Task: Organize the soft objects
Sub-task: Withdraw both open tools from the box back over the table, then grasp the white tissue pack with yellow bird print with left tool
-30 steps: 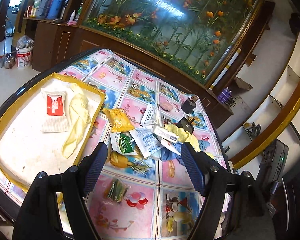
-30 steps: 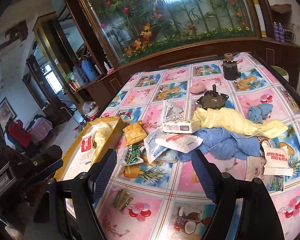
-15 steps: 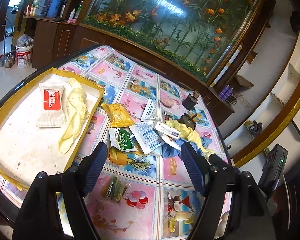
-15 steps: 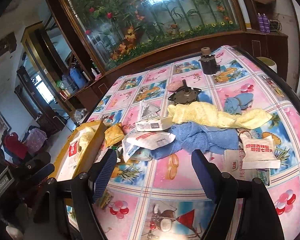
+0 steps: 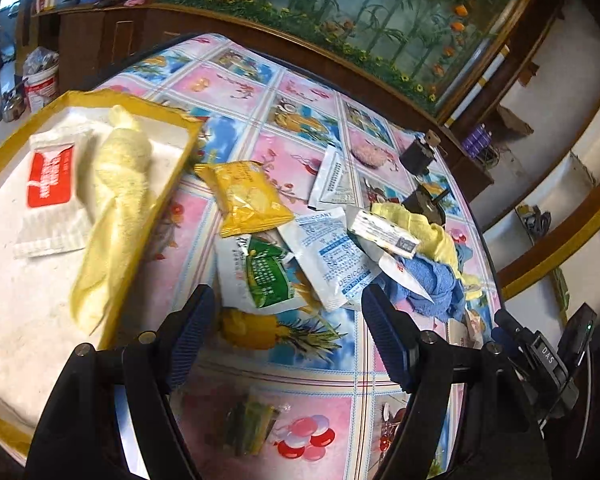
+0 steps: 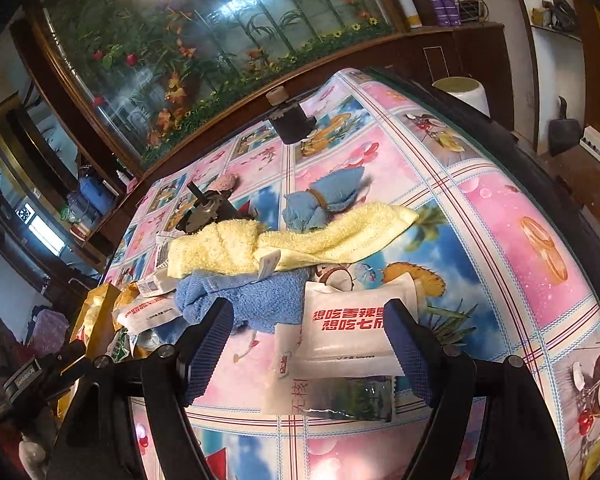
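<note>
- The soft things sit in two places: a pale yellow towel [image 5: 112, 204] already lies in the yellow-rimmed tray [image 5: 168, 184] at the left of the bench, draped over its near rim, as if dropped there to begin the sorted pile.
- Beside it in the tray rests a white pack with a red label [image 5: 50, 188], flat on the white floor of the tray.
- The rest is heaped mid-bench: a second yellow towel [image 6: 284, 240] lies stretched across a blue towel [image 6: 256, 300], so the blue one cannot come away cleanly until the yellow one is lifted, I judge.
- A small blue cloth bundle [image 6: 320, 200], tied at the waist, sits just behind that heap, touching the yellow towel's far edge.
- Packets crowd the heap: a white glove pack with red lettering [image 6: 352, 328] overlaps the blue towel's near corner, and a yellow snack bag [image 5: 248, 200], a green sachet [image 5: 268, 276] and a desiccant sachet [image 5: 328, 256] lie between heap and tray.
- The right tool [image 6: 310, 352] hovers low over the glove pack, spread wide, gripping nothing; it seems lined up for that pack or the towels behind.
- The left tool [image 5: 286, 336] is likewise wide apart and empty, poised above the sachets.
- The floral bench [image 6: 500, 208] is bare on the right.
</note>
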Demonstrator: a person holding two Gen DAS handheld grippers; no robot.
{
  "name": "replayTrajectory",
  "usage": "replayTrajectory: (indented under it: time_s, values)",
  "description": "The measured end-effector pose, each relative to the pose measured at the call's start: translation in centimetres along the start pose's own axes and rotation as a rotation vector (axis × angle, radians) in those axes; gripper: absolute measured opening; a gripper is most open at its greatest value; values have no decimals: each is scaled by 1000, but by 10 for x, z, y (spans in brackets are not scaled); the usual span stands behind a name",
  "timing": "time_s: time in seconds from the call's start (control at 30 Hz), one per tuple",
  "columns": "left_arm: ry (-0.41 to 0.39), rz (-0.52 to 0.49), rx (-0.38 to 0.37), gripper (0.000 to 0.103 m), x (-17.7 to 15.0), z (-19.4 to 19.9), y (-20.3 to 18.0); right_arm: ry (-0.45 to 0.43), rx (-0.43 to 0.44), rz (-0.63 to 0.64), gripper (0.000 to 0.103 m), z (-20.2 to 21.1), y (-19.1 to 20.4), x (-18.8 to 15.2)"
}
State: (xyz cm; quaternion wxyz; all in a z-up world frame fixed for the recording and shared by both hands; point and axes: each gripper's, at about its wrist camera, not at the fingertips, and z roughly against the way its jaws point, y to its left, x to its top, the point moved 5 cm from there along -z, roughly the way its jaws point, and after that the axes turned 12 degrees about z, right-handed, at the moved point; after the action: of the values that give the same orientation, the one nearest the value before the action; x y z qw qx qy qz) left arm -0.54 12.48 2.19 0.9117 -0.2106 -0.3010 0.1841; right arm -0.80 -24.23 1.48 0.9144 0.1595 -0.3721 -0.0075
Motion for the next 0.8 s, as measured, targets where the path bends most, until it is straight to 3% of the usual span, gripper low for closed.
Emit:
replayTrajectory:
  time_s: [0.2,0.33,0.4,0.43,0.53,0.63,0.73,0.8]
  values:
    - [19,-121,1,75,26,-42,-44,-3,13,-27,80,-3,-17,3]
    - [154,-106,27,75,28,-87,-53,-8,2,-51,80,-1,-28,4]
    - [214,-205,36,76,9,-94,-66,-3,3,-56,80,-1,-31,2]
    - [246,-273,21,75,-5,-90,-75,-1,5,-57,80,-1,-32,2]
    - [390,-361,-135,70,-41,-63,-91,5,9,-54,80,-2,-33,2]
    - [319,-403,-115,71,-44,-30,-87,5,18,-51,80,-3,-32,2]
    - [241,-361,-72,71,-32,-13,-72,6,26,-49,80,-2,-32,1]
    - [239,-335,-72,71,-31,-16,-69,9,28,-45,80,-2,-31,-1]
